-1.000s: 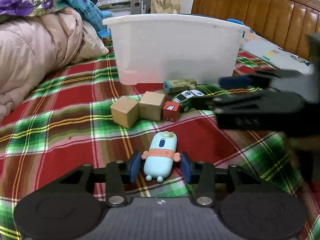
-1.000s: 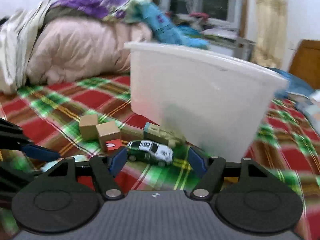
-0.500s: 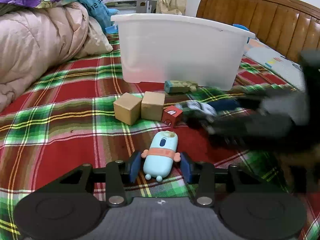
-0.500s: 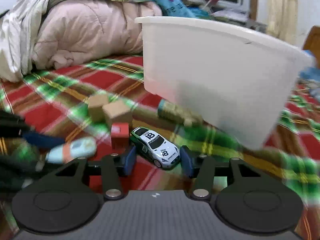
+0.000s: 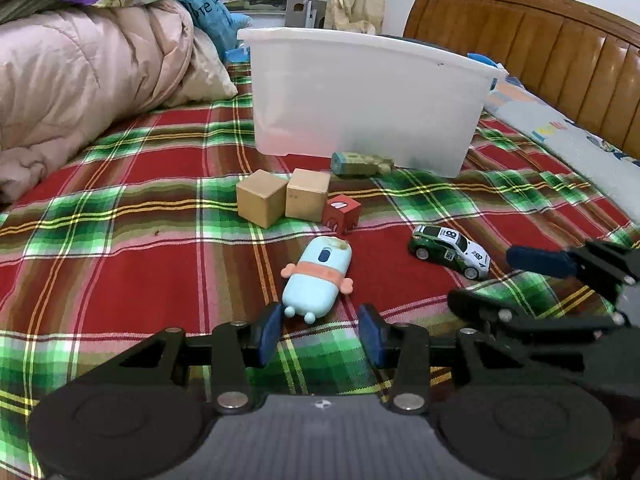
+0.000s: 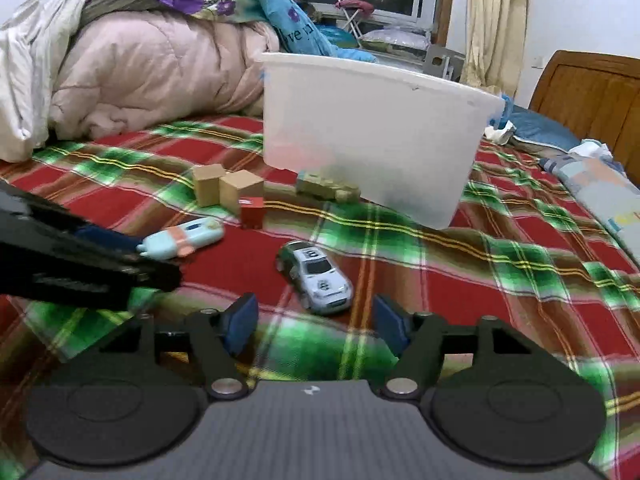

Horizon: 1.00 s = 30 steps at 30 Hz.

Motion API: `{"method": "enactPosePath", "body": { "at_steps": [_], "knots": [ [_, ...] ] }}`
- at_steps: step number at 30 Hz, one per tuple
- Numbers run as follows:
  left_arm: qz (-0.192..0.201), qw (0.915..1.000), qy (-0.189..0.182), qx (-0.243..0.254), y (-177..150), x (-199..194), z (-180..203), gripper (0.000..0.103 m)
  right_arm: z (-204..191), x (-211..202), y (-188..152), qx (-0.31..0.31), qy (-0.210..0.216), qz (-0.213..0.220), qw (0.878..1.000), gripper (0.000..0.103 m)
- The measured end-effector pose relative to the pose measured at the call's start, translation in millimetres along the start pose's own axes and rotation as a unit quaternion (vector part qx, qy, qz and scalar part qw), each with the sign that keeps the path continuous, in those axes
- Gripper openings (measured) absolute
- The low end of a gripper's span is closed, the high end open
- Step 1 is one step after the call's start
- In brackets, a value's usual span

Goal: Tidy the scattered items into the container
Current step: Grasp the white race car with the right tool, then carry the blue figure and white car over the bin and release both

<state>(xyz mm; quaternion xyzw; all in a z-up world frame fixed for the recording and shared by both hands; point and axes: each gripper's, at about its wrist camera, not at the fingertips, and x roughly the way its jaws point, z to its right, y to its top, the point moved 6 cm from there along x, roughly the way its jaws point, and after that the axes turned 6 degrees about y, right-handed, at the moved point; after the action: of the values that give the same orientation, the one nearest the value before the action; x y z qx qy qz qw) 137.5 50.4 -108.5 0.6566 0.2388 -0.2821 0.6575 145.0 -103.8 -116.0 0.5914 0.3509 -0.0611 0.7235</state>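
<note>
A white plastic container [image 5: 360, 100] stands on the plaid bed. In front of it lie a tan toy truck [image 5: 362, 164], two wooden cubes [image 5: 260, 198] and a red cube [image 5: 341, 216]. A light blue capsule toy [image 5: 318, 276] lies with its near end just ahead of my left gripper [image 5: 320, 330], which is open and does not touch it. A green and white toy car [image 6: 316, 276] rests on the blanket between and just ahead of the pads of my right gripper [image 6: 316, 320]. Its jaws are opening and do not press on the car.
A pink quilt [image 5: 80, 80] is heaped at the left, with a flowered cover on top. The wooden headboard [image 5: 540, 48] and a printed pillow [image 5: 580, 148] line the right. Plaid blanket [image 5: 120, 240] stretches left of the toys.
The right gripper narrowed around the car, drew it away from the red cube toward the near right, then widened again. The left gripper stayed by the capsule toy.
</note>
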Motion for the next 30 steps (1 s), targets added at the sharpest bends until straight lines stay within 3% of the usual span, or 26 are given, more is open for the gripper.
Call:
{"method": "enactPosePath", "body": {
  "at_steps": [4, 10, 12, 14, 23, 30],
  "knots": [
    [-0.004, 1.0000, 0.004, -0.006, 1, 2, 1, 0.046, 12, 15, 5, 0.007, 0.008, 0.009, 1.000, 0.066],
    [-0.005, 0.9999, 0.008, -0.013, 1, 3, 1, 0.046, 11, 22, 0, 0.008, 0.021, 0.021, 1.000, 0.072],
    [-0.006, 0.9998, 0.009, -0.017, 2, 3, 1, 0.046, 5, 19, 0, -0.001, 0.040, 0.018, 0.999, 0.061],
    [-0.007, 0.9997, 0.007, -0.020, 2, 2, 2, 0.046, -1, 15, 0, -0.005, 0.061, 0.010, 0.998, 0.032],
    [-0.005, 0.9998, -0.006, -0.018, 4, -13, 5, 0.040, -29, -10, -5, -0.043, 0.020, 0.019, 0.999, 0.032],
    [0.031, 0.9994, -0.013, -0.003, 30, -32, 13, 0.038, -19, -29, 15, -0.027, 0.001, 0.055, 0.998, 0.032]
  ]
}}
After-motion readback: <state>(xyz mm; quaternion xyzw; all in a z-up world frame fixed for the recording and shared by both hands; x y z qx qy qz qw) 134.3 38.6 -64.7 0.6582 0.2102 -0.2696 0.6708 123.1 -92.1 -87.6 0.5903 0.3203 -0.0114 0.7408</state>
